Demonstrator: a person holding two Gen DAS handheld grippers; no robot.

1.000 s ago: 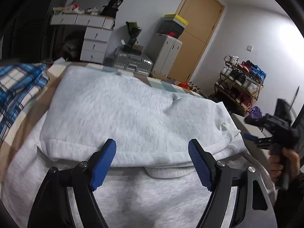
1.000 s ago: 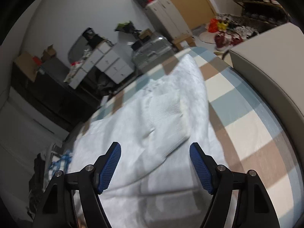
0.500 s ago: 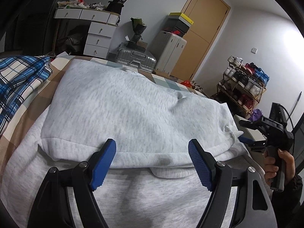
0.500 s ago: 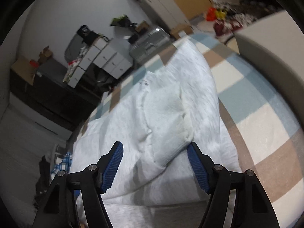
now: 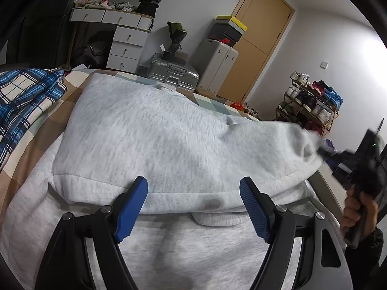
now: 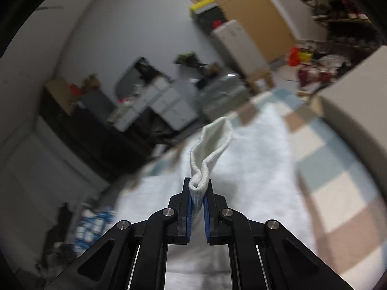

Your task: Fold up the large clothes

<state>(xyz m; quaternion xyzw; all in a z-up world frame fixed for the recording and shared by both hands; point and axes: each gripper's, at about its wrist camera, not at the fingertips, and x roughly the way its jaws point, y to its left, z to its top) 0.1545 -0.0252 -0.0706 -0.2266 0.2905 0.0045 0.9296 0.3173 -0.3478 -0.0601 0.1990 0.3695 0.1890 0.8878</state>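
From the left wrist view, the left tool [image 5: 193,200] is seen with its blue-padded fingers spread wide over the ribbed hem of a large pale grey fleece sweatshirt [image 5: 154,135], nothing being pinched between them. The sweatshirt is spread across a bed covered by a checked beige, white and pale blue blanket [image 5: 70,96], with one layer folded over another so that the hem lies just ahead of the fingers. A blue and white plaid garment [image 5: 24,96] is bunched on the bed to the left, beside the sweatshirt. At the right edge, the right tool [image 5: 323,151] is held in a person's hand [image 5: 355,210], and the sweatshirt's far corner is drawn up toward it; that part is blurred, so the contact is probably a grip but is better judged from the other camera. From the right wrist view, the right tool [image 6: 198,193] has just been closing and is pressed together on the white ribbed cuff [image 6: 212,145] of the sweatshirt [image 6: 254,169], which stands up in a loop above the pads while the rest of the garment lies on the checked blanket [image 6: 338,183] beyond. The background of this view is smeared.
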